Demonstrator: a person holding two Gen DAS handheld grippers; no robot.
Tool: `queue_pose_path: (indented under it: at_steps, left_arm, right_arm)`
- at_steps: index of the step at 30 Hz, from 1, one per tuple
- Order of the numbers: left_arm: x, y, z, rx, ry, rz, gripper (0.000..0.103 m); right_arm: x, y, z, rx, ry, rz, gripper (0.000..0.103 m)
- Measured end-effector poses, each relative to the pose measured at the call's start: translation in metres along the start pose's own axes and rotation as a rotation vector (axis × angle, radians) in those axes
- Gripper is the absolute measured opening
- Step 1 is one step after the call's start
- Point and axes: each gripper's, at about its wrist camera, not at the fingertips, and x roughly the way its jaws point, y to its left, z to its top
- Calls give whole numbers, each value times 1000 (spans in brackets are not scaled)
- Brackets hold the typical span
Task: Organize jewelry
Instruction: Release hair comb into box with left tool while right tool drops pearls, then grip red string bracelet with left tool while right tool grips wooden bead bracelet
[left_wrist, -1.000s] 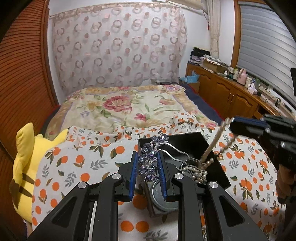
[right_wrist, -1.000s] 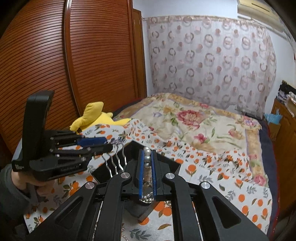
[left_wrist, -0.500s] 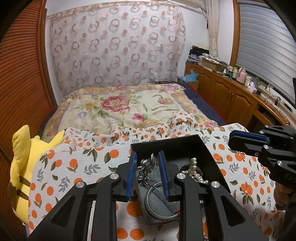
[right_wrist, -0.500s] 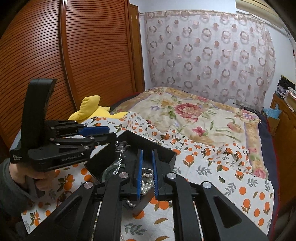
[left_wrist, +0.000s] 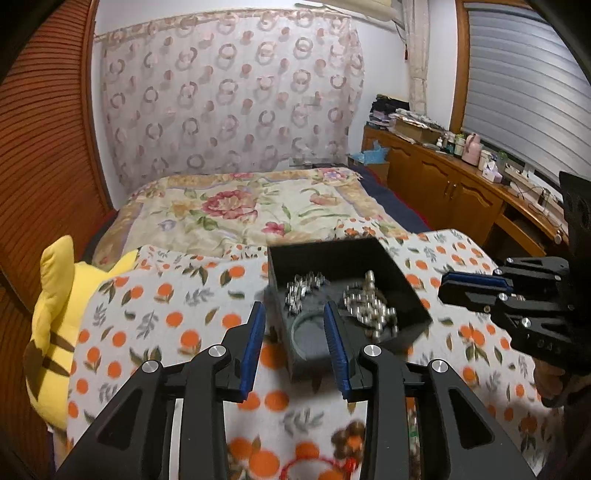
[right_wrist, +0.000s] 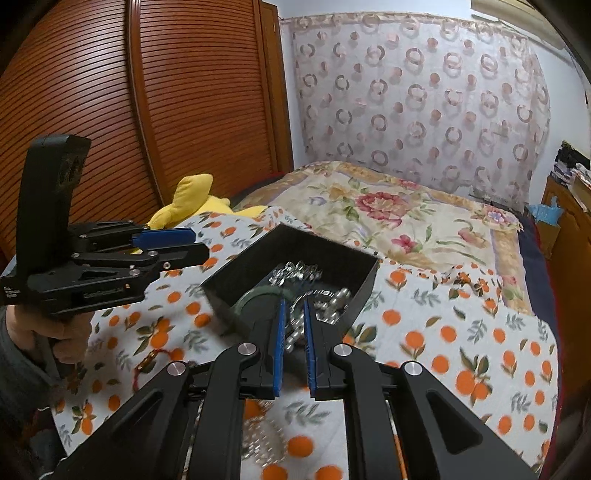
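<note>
A black jewelry box (left_wrist: 373, 254) (right_wrist: 354, 258) sits on the orange-print cloth. Inside lie a jeweled silver hair comb (left_wrist: 304, 286) (right_wrist: 295, 271), a pearl necklace (left_wrist: 371, 308) (right_wrist: 332, 301) and a green bangle (left_wrist: 308, 332) (right_wrist: 255, 295). My left gripper (left_wrist: 295, 314) is open and empty, just in front of the box; it also shows in the right wrist view (right_wrist: 184, 243). My right gripper (right_wrist: 293, 306) is slightly open and empty over the box's near edge; it also shows in the left wrist view (left_wrist: 448, 286).
The cloth (left_wrist: 166, 314) covers a bed with a floral quilt (left_wrist: 240, 206). A yellow plush toy (left_wrist: 51, 295) lies at the left. A red cord bracelet (right_wrist: 155, 360) and more beads (right_wrist: 262, 439) lie on the cloth near me. A wooden wardrobe (right_wrist: 129, 110) stands at the left.
My left gripper let the hair comb go into the box, my right gripper let go the pearl necklace there. Both have opened and drawn back from the box.
</note>
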Motion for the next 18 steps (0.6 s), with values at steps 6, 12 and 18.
queue_pose_path:
  at_steps: [6, 12, 18]
  left_arm:
    - [-20, 6, -31, -13, 18, 3, 32]
    - [-32, 15, -59, -31, 37, 11, 32]
    - [-41, 24, -81, -45, 55, 17, 33]
  right_arm:
    - [-1, 21, -20, 13, 32, 21, 11]
    - [5, 42, -37, 17, 61, 30, 22]
    - [15, 66, -49, 14, 105, 52, 23]
